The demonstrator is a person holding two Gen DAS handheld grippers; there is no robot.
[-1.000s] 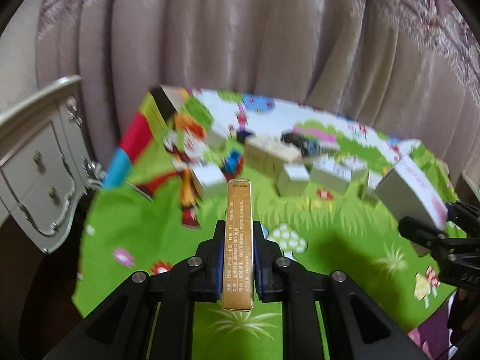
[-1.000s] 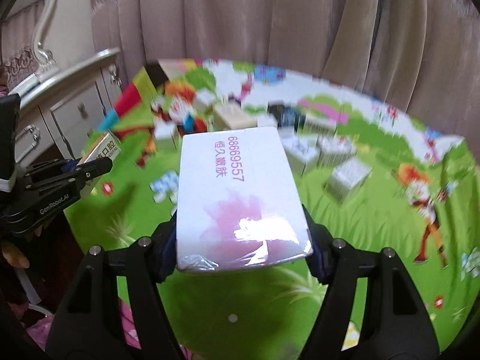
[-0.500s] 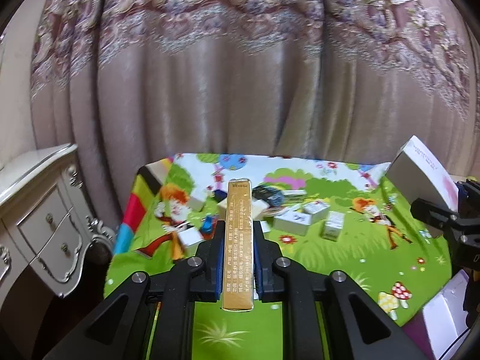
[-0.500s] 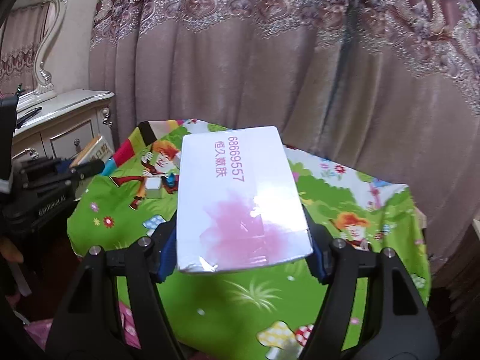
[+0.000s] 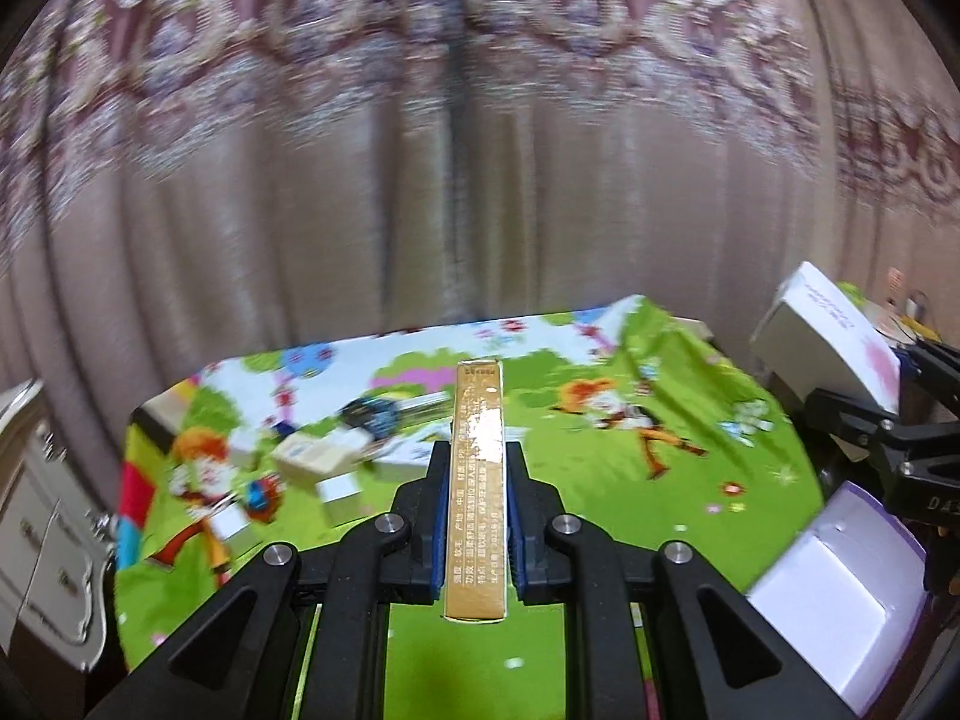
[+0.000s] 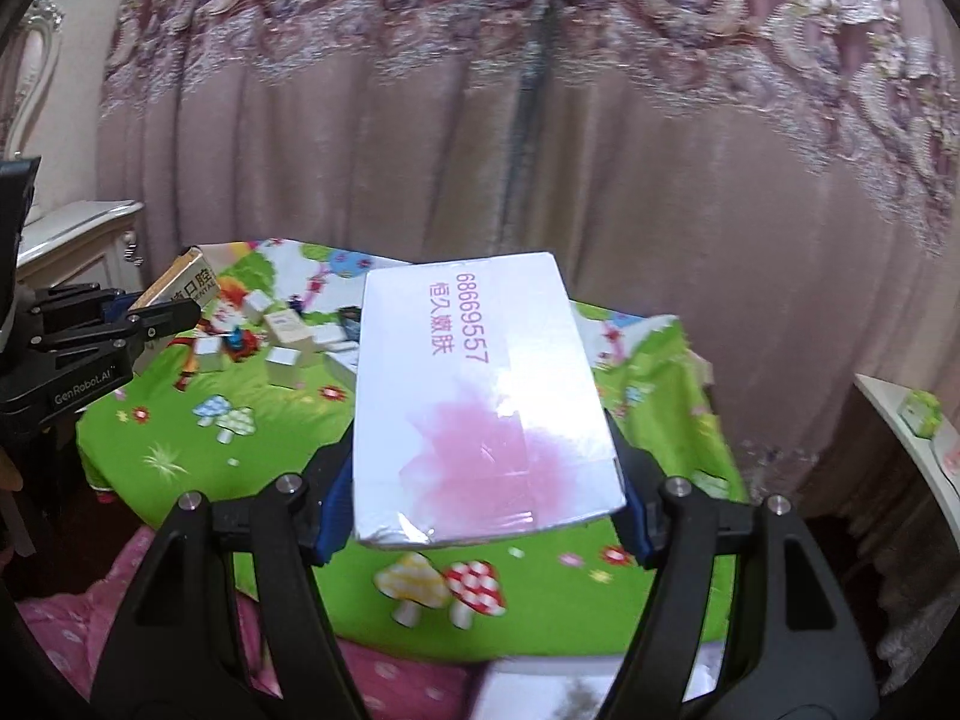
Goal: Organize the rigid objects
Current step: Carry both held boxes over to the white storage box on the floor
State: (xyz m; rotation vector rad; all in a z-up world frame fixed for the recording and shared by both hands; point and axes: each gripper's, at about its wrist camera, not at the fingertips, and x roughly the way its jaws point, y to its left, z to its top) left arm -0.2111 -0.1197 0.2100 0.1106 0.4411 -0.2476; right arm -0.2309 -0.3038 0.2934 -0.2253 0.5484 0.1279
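My left gripper [image 5: 477, 480] is shut on a narrow gold box [image 5: 478, 432], held edge-up above the near side of the table. It also shows in the right wrist view [image 6: 150, 324] at the left, with the gold box [image 6: 186, 285] in it. My right gripper [image 6: 486, 462] is shut on a wide white box with a pink flower and pink print [image 6: 480, 396]. That white box [image 5: 822, 336] shows at the right edge of the left wrist view. Several small white and tan boxes [image 5: 312, 456] lie on the far left of the table.
The table wears a green cartoon cloth [image 5: 690, 480]. A lilac open box [image 5: 840, 594] sits low at the right. A white dresser [image 5: 36, 516] stands at the left, a pink curtain [image 6: 480, 150] behind, and a white shelf [image 6: 912, 432] at the right.
Both grippers have pulled back and up from the table with their boxes still held. The table now looks smaller and farther, and the lilac open box has come into the left wrist view.
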